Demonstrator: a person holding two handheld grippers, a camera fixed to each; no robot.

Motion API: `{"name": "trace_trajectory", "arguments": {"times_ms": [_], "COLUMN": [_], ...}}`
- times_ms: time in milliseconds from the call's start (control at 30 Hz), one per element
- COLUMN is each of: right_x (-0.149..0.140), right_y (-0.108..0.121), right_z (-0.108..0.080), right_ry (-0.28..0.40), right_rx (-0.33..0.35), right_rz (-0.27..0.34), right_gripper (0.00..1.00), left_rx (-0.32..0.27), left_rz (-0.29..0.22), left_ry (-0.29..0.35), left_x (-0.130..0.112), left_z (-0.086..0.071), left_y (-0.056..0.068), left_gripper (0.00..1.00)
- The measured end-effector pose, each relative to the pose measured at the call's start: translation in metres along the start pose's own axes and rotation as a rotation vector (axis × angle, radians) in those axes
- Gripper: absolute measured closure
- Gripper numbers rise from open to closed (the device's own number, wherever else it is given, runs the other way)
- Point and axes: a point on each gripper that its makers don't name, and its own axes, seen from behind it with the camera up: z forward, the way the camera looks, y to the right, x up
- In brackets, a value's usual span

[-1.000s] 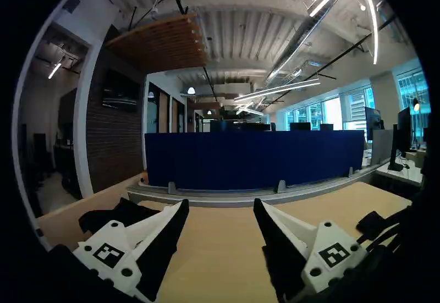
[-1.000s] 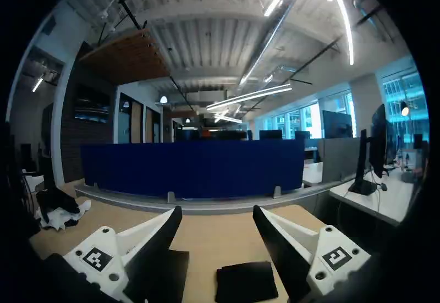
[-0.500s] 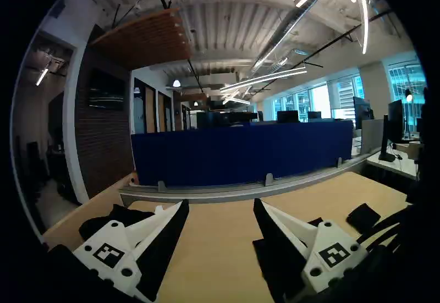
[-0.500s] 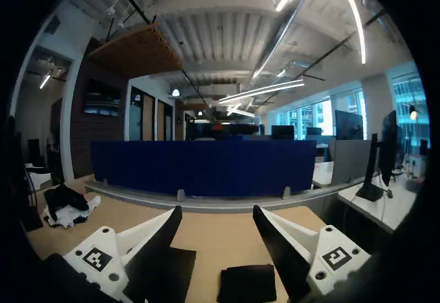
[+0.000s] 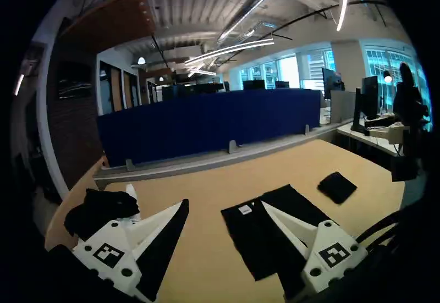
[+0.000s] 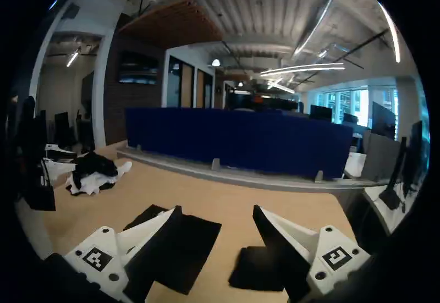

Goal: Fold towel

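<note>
A black towel lies spread flat on the wooden table, a small white tag near its far edge. My left gripper hovers open above the table, its right finger over the towel. In the right gripper view the same flat black towel lies under the left finger of my right gripper, which is open and holds nothing. A small folded black towel sits to the right in the left gripper view, and this folded towel lies near the right finger in the right gripper view.
A heap of black and white cloths lies at the table's left end; that heap appears at left in the right gripper view. A blue partition lines the table's far edge. Desks with monitors stand to the right.
Both grippers have tilted downward and turned, so the table surface and the flat black towel came into view. Both stayed open.
</note>
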Motion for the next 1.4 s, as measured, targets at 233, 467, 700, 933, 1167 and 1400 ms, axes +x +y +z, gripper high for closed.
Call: {"name": "trace_trajectory", "arguments": {"times_ms": [233,467,700,933,1167,1400], "right_x": [-0.035,-0.056,-0.075,-0.106,-0.132,-0.163], "right_y": [-0.029,-0.043,-0.051,-0.053,-0.058,-0.065], "right_z": [-0.003,0.0,0.009,0.02,0.028,0.033], "right_ry": [-0.154,-0.234,-0.266,-0.3,-0.319,-0.362], "right_rx": [0.122,0.165,0.182,0.184,0.19,0.207], "right_rz": [-0.053,-0.111,-0.111,-0.106,-0.099,-0.113], "right_gripper": [0.0,0.0,0.0,0.0,0.0,0.0], "left_rx": [-0.131,-0.187,-0.227,-0.265,-0.29,-0.322], "left_rz": [0.032,0.029,0.059,0.075,0.091,0.11], "left_ry": [-0.108,-0.155,-0.197,-0.233,-0.267,-0.309], "left_x": [-0.031,-0.046,-0.071,-0.104,-0.136,-0.166], "left_z": [0.01,0.018,0.023,0.028,0.036,0.042], "left_y": [0.028,0.029,0.038,0.055,0.068,0.079], "left_gripper": [0.13,0.13,0.13,0.14,0.13,0.13]}}
